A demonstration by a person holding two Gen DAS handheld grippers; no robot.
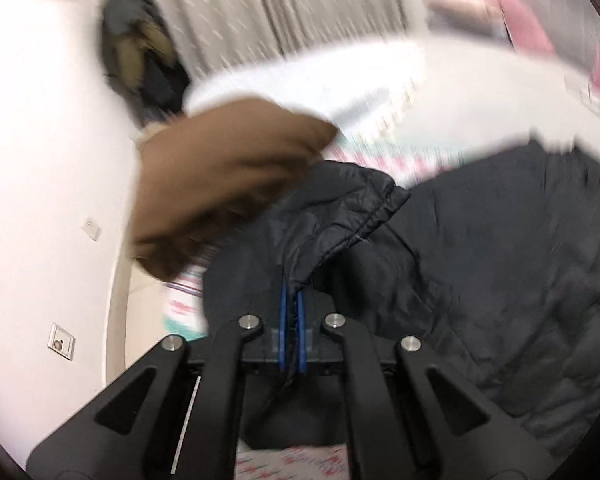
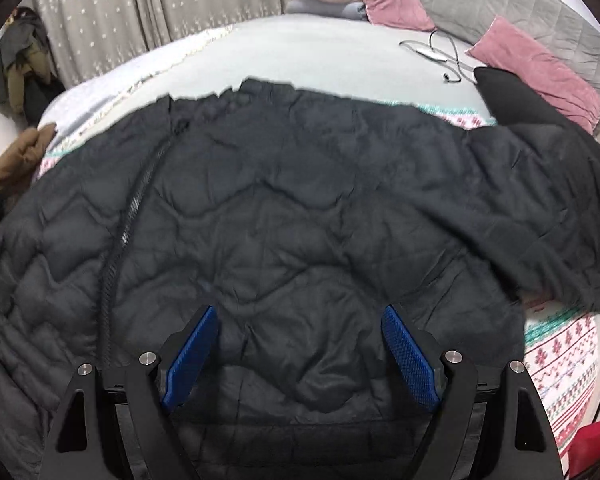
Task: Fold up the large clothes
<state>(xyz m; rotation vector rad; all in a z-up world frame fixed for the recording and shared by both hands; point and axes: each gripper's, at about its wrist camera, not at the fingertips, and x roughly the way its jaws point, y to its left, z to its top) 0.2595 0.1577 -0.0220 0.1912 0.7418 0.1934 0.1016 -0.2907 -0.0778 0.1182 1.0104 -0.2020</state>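
A large black quilted jacket (image 2: 284, 216) lies spread on the bed, zipper running down its left side. My right gripper (image 2: 298, 316) is open just above the jacket's near middle, holding nothing. In the left wrist view the jacket (image 1: 480, 260) drapes to the right, and my left gripper (image 1: 291, 300) is shut on a stitched edge of it (image 1: 340, 216), lifting that fold. The left view is blurred by motion.
A brown garment (image 1: 228, 176) lies at the bed's left edge, also in the right wrist view (image 2: 16, 160). Pink pillows (image 2: 536, 68) and a charger cable (image 2: 440, 54) lie at the head. A patterned blanket (image 2: 560, 356) covers the bed. Curtains (image 2: 148, 4) and hung coats (image 2: 20, 64) stand behind.
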